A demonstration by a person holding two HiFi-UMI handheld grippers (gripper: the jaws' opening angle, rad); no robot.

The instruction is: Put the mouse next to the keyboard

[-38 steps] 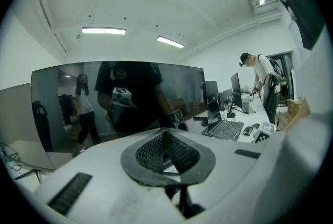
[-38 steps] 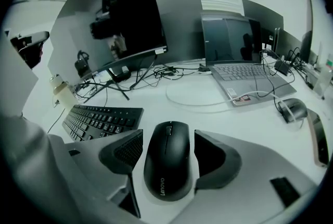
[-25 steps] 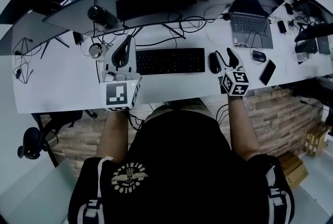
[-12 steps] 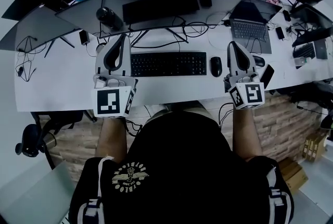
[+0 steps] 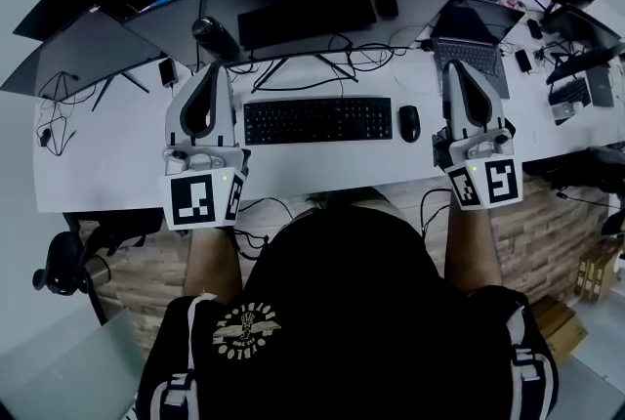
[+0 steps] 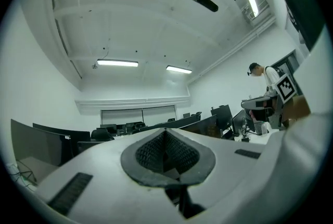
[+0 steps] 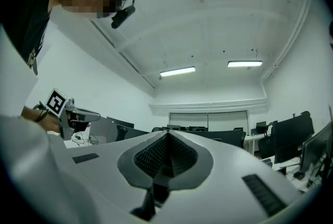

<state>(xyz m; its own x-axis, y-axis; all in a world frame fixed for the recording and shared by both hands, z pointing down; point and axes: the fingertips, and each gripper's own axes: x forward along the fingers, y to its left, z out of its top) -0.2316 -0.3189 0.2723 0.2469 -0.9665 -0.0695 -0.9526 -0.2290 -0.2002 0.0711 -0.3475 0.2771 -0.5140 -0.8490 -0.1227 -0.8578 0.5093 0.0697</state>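
— Where does the task stand?
— White desk [image 5: 107, 154], mid-frame: black keyboard [image 5: 317, 120] lies square on it. My left tongs [image 5: 217, 68] and right tongs [image 5: 453, 66] flank it, both with jaws pressed together, nothing between them. Mouse [image 5: 409, 123] sits on the desk just beside the keyboard's right end, clear of my right tongs. Looks done to me; nothing left that I can see
— Any writing?
— Emblem [image 5: 244, 328] on my shirt back, lower frame: lettering too small to read. Cubes [image 5: 192, 200] carry square black-and-white codes, no words. No brand legible on keyboard or mouse
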